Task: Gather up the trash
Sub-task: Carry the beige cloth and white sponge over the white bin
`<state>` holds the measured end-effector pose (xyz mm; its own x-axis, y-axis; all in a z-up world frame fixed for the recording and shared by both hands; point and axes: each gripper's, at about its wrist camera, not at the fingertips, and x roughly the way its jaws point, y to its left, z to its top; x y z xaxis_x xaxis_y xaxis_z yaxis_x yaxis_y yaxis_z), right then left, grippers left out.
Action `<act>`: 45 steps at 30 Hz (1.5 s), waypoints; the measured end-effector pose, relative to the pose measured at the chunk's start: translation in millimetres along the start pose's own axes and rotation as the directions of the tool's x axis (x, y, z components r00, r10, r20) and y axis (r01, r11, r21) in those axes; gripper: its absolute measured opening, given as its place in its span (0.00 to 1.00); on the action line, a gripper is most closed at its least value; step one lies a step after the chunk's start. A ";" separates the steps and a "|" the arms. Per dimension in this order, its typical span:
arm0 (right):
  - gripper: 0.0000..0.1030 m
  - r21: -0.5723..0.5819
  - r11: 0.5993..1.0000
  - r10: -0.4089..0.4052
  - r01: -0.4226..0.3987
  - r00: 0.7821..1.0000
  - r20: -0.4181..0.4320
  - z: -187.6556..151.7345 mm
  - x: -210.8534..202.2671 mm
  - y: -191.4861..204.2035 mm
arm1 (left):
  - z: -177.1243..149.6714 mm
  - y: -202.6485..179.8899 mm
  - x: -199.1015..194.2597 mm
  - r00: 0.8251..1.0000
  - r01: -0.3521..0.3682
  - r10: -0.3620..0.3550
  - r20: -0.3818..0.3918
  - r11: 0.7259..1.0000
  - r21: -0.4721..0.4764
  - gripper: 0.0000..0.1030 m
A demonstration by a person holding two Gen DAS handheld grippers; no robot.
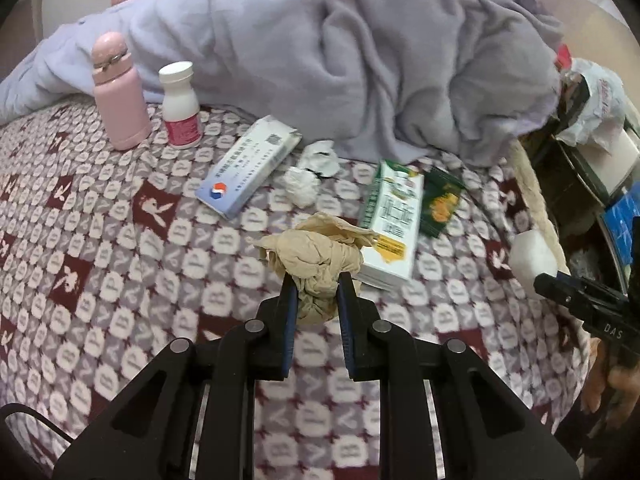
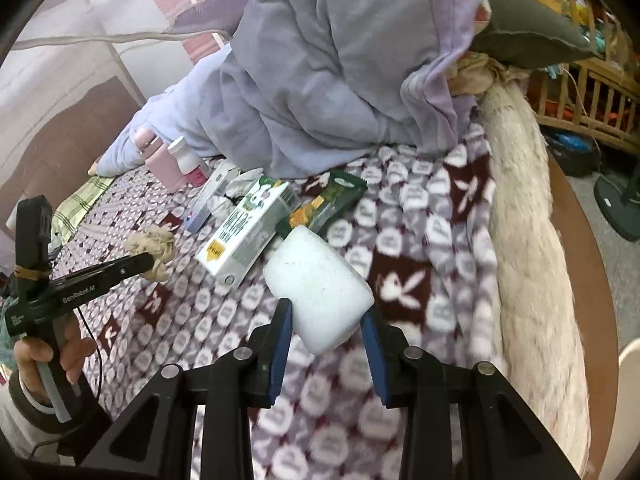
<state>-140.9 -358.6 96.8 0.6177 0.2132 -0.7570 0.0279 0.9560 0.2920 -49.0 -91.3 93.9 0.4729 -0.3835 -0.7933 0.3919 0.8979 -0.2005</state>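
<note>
My left gripper (image 1: 317, 280) is shut on a crumpled tan paper wad (image 1: 316, 260) above the patterned bedspread (image 1: 120, 264); the wad also shows in the right wrist view (image 2: 154, 249). My right gripper (image 2: 326, 316) is shut on a white foam block (image 2: 320, 290), seen at the right in the left wrist view (image 1: 532, 258). On the bed lie a green-and-white carton (image 1: 394, 224), a dark green snack wrapper (image 1: 442, 204), white crumpled tissues (image 1: 308, 178) and a blue-and-white medicine box (image 1: 250, 166).
A pink flask (image 1: 118, 94) and a white pill bottle (image 1: 180, 106) stand at the back left. A lavender blanket (image 1: 340, 60) is heaped behind. The fuzzy bed edge (image 2: 524, 220) runs along the right, with clutter and a plastic bag (image 1: 596, 104) beyond.
</note>
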 end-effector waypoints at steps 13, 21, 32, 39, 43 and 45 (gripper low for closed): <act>0.33 0.044 0.999 -0.007 0.006 0.999 0.035 -19.3 -26.4 -1.5 | -13.5 -40.5 -17.9 1.000 0.006 -0.007 0.026 0.999 0.043 0.16; 0.33 0.053 0.999 -0.015 0.012 0.999 0.041 -27.4 -42.3 -4.4 | -18.8 -66.2 -22.8 0.999 0.027 -0.030 0.033 0.996 0.080 0.16; 0.33 0.075 0.997 -0.036 0.032 0.998 0.051 -37.9 -59.1 -15.5 | -26.2 -101.4 -19.7 0.998 0.064 -0.067 0.018 0.990 0.125 0.16; 0.33 0.093 0.994 -0.063 0.057 0.996 0.060 -44.1 -73.0 -29.5 | -28.2 -126.3 -15.4 0.995 0.103 -0.104 -0.001 0.982 0.156 0.16; 0.33 0.111 0.991 -0.084 0.076 0.994 0.069 -48.2 -85.9 -43.2 | -27.3 -147.5 -12.7 0.991 0.131 -0.131 -0.014 0.975 0.180 0.16; 0.33 0.122 0.989 -0.093 0.084 0.993 0.074 -50.5 -91.8 -49.5 | -26.6 -158.9 -10.6 0.989 0.148 -0.146 -0.023 0.971 0.188 0.16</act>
<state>-238.8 -415.4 122.3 0.6691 0.1079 -0.7353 0.1746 0.9389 0.2966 -137.3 -224.2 118.9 0.3922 -0.5055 -0.7685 0.5987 0.7746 -0.2040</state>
